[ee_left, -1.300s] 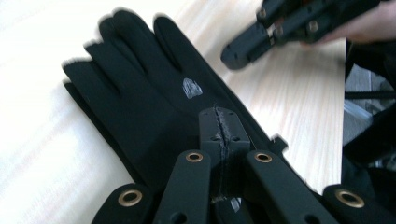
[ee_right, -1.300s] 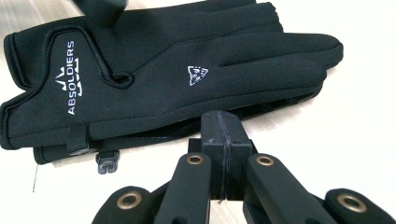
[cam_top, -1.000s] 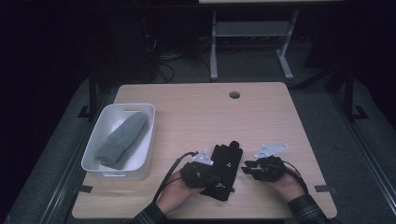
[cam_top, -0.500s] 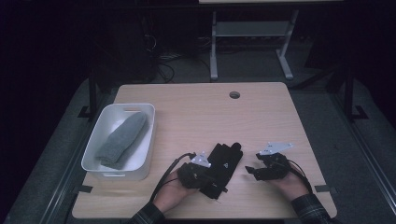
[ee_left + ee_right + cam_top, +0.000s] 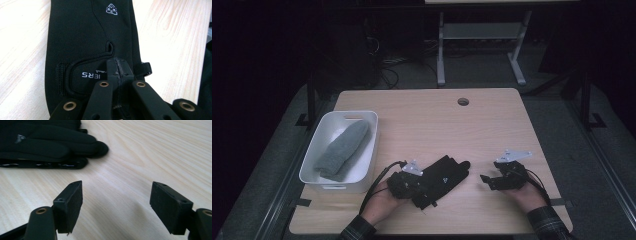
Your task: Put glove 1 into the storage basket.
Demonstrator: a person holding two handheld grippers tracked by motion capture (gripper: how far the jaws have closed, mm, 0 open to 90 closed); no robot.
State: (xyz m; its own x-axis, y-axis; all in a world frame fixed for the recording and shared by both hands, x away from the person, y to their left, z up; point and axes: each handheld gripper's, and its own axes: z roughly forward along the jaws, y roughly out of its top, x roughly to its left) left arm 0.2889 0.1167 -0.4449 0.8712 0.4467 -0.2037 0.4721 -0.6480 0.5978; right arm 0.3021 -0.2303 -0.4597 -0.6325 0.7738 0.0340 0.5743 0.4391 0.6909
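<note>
- My left claw (image 5: 117, 68) has its jaws pressed together on the cuff end of the black glove (image 5: 442, 180); in the left gripper view the tips meet right beside the corded seam and the white lettering.
- The glove lies flat on the tabletop (image 5: 427, 120), near the front edge, fingers pointing toward 1 o'clock, with a small white logo on its back.
- My right claw (image 5: 117, 205) is wide open and holds nothing; it sits just above bare wood at 3 o'clock from the glove's fingertips, near but apart from them.
- At 9 o'clock from the glove is the white bin (image 5: 343, 150), with a grey mitten (image 5: 343, 149) already lying inside, so I judge the black glove is headed there too.
- Risk one: my pinch looks like it sits on a thin fold at the cuff. If I lift fast, the fabric could slide out and the glove drop back.
- Risk two: held by one end, the glove will hang limp, and its fingers could catch the bin's near wall and drape over the rim.
- Risk three: the left cable (image 5: 379, 180) loops close to the bin's corner; a sweep toward 9 o'clock could snag it and shove the bin.
</note>
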